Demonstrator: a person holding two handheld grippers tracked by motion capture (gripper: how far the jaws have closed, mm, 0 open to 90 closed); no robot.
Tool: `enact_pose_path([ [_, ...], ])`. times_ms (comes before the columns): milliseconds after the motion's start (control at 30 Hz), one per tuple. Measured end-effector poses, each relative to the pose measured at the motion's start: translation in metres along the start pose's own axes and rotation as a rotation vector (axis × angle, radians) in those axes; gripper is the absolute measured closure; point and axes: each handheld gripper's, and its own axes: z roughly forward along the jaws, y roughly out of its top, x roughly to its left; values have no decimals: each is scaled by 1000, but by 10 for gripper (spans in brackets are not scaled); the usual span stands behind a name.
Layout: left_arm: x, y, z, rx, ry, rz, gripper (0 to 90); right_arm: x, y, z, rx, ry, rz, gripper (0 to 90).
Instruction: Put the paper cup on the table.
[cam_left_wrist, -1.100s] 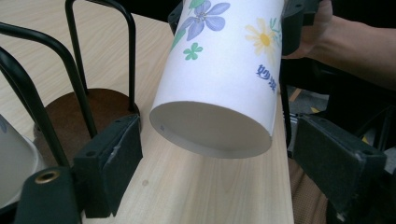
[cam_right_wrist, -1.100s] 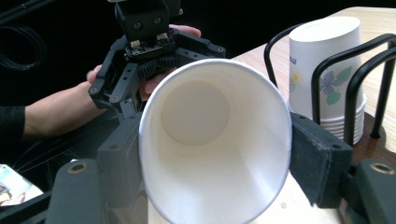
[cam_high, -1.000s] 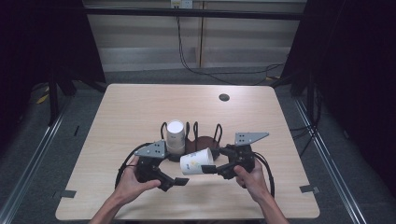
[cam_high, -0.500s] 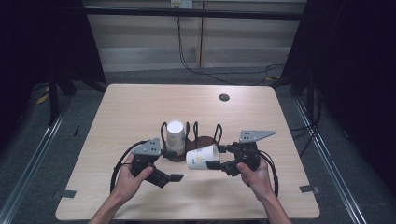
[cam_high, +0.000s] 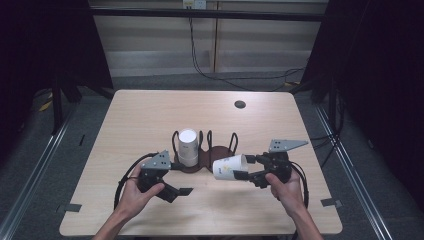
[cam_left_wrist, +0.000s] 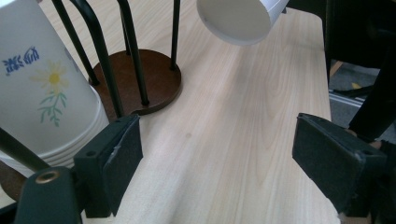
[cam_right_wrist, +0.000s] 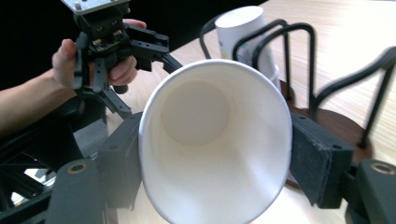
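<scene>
One stacked cup (cam_left_wrist: 44, 88): daisy print, blue script unreadable.

High view looks down from above; both close gripper views share the cup rack (cam_high: 204, 150).

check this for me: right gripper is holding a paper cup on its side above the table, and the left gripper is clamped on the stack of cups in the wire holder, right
Not quite. The right gripper does hold the paper cup on its side, but the left gripper is open and empty, as the left gripper view shows. The stack of cups in the wire holder sits beside one pad, unclamped.
</scene>
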Motion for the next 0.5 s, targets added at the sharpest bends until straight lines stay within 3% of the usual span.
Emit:
enact_pose_path([
  [167, 1, -3, -2, -7, 7, -13, 161, -2, -2, -12, 26, -44, -4, 273],
  [367, 4, -8, -7, 7, 13, -31, 161, -4, -2, -22, 52, -50, -22, 271],
  [500, 7, -10, -7, 16, 25, -40, 161, -8, 0, -28, 84, -85, -19, 271],
])
